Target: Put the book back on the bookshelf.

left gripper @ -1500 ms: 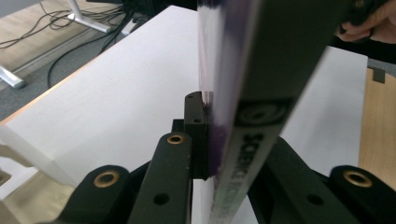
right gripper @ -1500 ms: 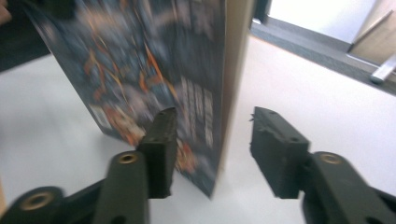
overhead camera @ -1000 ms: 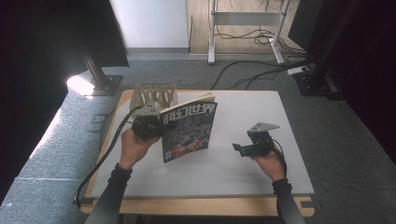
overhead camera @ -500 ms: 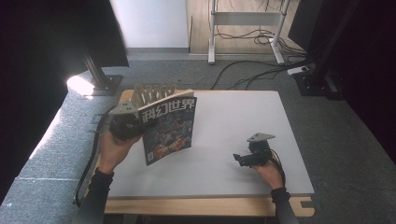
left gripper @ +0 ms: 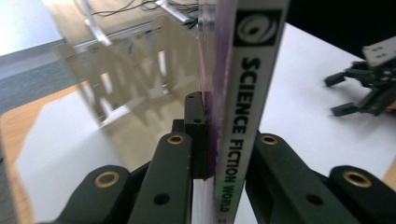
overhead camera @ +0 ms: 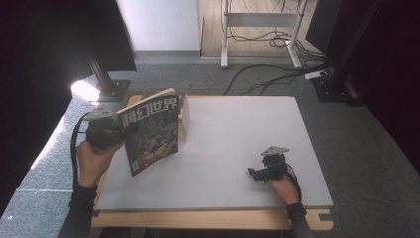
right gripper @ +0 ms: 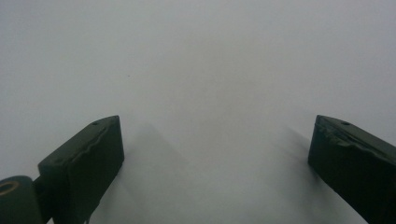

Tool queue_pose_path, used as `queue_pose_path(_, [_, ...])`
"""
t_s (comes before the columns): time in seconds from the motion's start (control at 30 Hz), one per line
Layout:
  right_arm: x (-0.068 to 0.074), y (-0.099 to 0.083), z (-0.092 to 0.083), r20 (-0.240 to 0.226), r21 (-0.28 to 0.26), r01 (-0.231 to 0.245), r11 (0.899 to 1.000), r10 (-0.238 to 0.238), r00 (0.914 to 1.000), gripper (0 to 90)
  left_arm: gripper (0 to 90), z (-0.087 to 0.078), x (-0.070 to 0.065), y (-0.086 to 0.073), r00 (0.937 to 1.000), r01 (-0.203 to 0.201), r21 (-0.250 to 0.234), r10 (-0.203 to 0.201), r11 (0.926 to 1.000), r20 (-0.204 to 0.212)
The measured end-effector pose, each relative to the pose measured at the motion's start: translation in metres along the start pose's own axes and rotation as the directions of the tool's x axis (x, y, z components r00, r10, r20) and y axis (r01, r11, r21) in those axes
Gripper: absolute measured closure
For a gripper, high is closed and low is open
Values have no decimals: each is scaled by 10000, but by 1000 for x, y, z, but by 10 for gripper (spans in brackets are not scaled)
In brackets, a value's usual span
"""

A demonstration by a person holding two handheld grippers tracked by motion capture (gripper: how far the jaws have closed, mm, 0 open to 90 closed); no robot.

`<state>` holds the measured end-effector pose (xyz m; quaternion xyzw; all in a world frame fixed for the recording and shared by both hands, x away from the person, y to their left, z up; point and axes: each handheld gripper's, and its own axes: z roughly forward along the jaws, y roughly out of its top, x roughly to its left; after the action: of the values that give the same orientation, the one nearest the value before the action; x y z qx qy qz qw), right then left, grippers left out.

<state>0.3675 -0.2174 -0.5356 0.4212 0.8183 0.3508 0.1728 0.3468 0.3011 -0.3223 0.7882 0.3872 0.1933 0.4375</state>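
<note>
A magazine (overhead camera: 151, 134) with a colourful cover and large white characters is held upright above the table's left side. My left gripper (overhead camera: 116, 134) is shut on its spine edge; in the left gripper view the spine reading SCIENCE FICTION WORLD (left gripper: 240, 116) stands between the black jaws of that gripper (left gripper: 212, 140). Just behind the magazine stands a pale slotted rack (overhead camera: 183, 116), seen as blurred panels (left gripper: 135, 88) in the left gripper view. My right gripper (overhead camera: 256, 173) rests low over the white table top (overhead camera: 237, 134) near the front right, jaws wide open with nothing between them (right gripper: 215, 154).
The white board lies on a wooden table (overhead camera: 213, 218). Beyond it, on grey carpet, are a black stand base (overhead camera: 111, 89), a white desk frame (overhead camera: 260, 29) and several cables (overhead camera: 277, 74). My right gripper (left gripper: 369, 79) appears far off in the left gripper view.
The left gripper has carried the magazine left and back toward the rack. The right gripper has drawn back toward the front edge of the table.
</note>
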Motion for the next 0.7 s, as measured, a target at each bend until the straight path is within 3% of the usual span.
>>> queue_pose_path(0.17, [0,-1,0,7,-35,79,10000,-79,10000,18,828,-8,14,-6,9985,357,11,-356,9994,-411])
queue_pose_path(0.33, [0,-1,0,6,-20,66,10000,-66,10000,17,828,-11,31,-10,9927,779,-1,-776,9970,-920])
queue_pose_path(0.47, [0,-1,0,-2,-20,69,10000,-69,10000,17,828,-5,42,-8,9866,1110,45,-1097,9938,-1210])
queue_pose_path(0.7, [0,-1,1,2,-22,59,10000,-59,10000,17,827,8,49,-1,9812,1379,-34,-1370,9904,-1361])
